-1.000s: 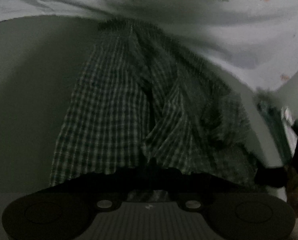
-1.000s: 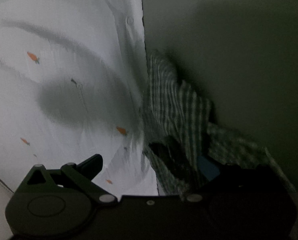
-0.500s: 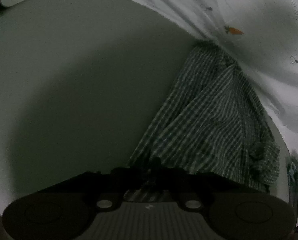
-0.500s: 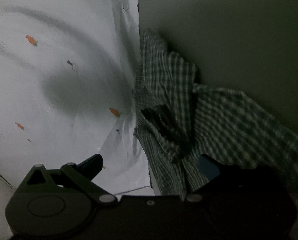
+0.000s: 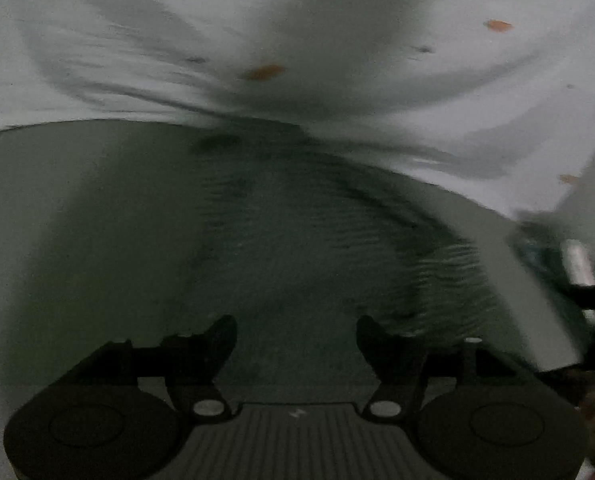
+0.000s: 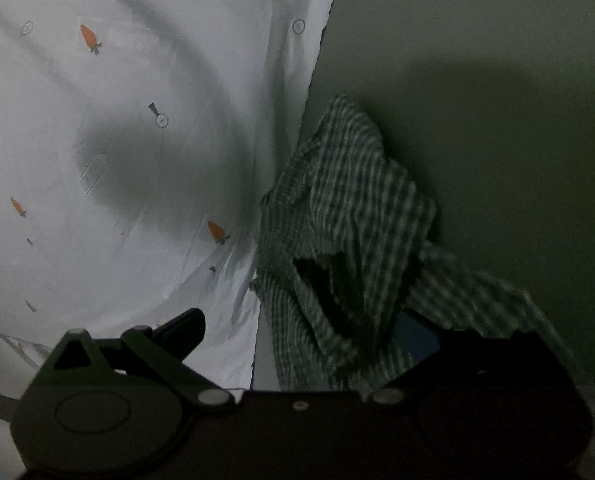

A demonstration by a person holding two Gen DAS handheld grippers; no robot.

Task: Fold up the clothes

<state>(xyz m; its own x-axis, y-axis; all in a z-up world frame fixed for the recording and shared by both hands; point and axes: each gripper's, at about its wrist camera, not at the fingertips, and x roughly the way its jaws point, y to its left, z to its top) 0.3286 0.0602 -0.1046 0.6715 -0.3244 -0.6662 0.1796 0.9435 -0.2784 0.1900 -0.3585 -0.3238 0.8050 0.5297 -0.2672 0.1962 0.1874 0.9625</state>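
Note:
A green-and-white checked garment (image 5: 317, 240) lies blurred on the grey-green surface just ahead of my left gripper (image 5: 297, 340), which is open with nothing between its fingers. In the right wrist view the same checked garment (image 6: 357, 232) sits bunched along the edge of the white sheet. One fold drapes over the right finger of my right gripper (image 6: 301, 330), hiding all but a bit of its blue pad. The left fingertip (image 6: 185, 328) stands far from it, over the sheet. That gripper is open.
A white sheet with small carrot prints (image 6: 117, 120) covers the area beside the garment, and in the left view the sheet (image 5: 337, 40) lies beyond it. The grey-green surface (image 6: 497, 120) is bare on the right. Blurred clutter with a metallic piece (image 5: 577, 264) sits at the far right.
My left gripper was shut on the checked garment's edge and holding it up; now it has opened, the garment lies ahead of it, and the view swings fast. My right gripper has barely moved.

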